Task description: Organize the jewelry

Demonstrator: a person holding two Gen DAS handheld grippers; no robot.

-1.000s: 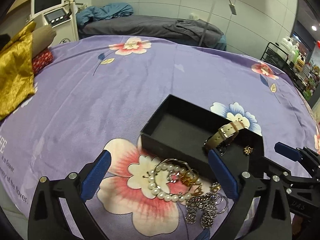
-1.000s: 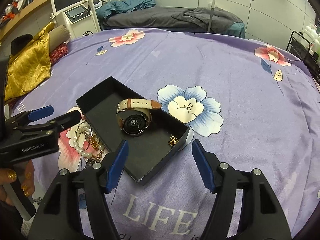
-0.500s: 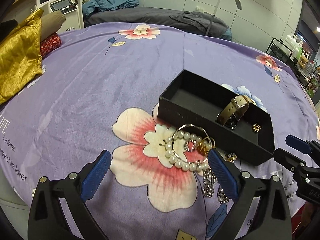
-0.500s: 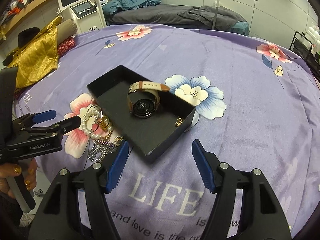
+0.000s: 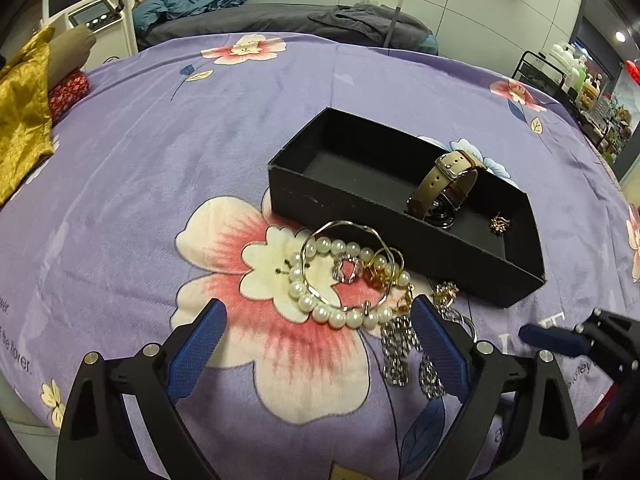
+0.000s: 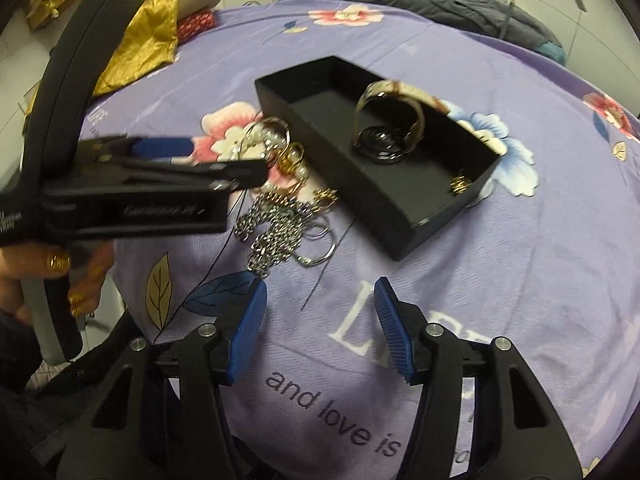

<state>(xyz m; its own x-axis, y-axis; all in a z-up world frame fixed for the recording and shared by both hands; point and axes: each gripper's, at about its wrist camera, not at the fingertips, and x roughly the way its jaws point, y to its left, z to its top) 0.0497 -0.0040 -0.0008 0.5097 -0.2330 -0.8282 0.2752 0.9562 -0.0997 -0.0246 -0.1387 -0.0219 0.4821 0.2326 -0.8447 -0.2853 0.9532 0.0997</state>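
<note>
Left-wrist view: the left gripper [image 5: 316, 344] stood wide open and held nothing, above a purple flowered cloth [image 5: 168, 152]. Between its fingertips and just ahead lay a pearl bracelet [image 5: 340, 280], with a thin gold bangle [image 5: 344, 226] lying across it and a small ring [image 5: 349, 270] inside the loop. Close against the right finger lay silver chains [image 5: 400, 352]. Ahead and to the right stood an open black box [image 5: 352, 204], its near wall just beside the bracelet; inside it, toward its right end, a watch [image 5: 442, 190] stood on edge with its tan strap looped upward, and a small gold earring [image 5: 499, 223] lay farther right on the box floor.

Right-wrist view: the right gripper [image 6: 320, 330] was partly open and empty, over the printed lettering on the cloth. The left gripper [image 6: 208, 160] entered from the left, held by a hand [image 6: 60, 272] with gold-painted nails, its tips over the bracelet [image 6: 276, 140]. The chains [image 6: 276, 232] lay ahead and left of the right gripper; the box [image 6: 360, 184] lay ahead, slightly right, holding the watch [image 6: 386, 128] and earring [image 6: 460, 184].
</note>
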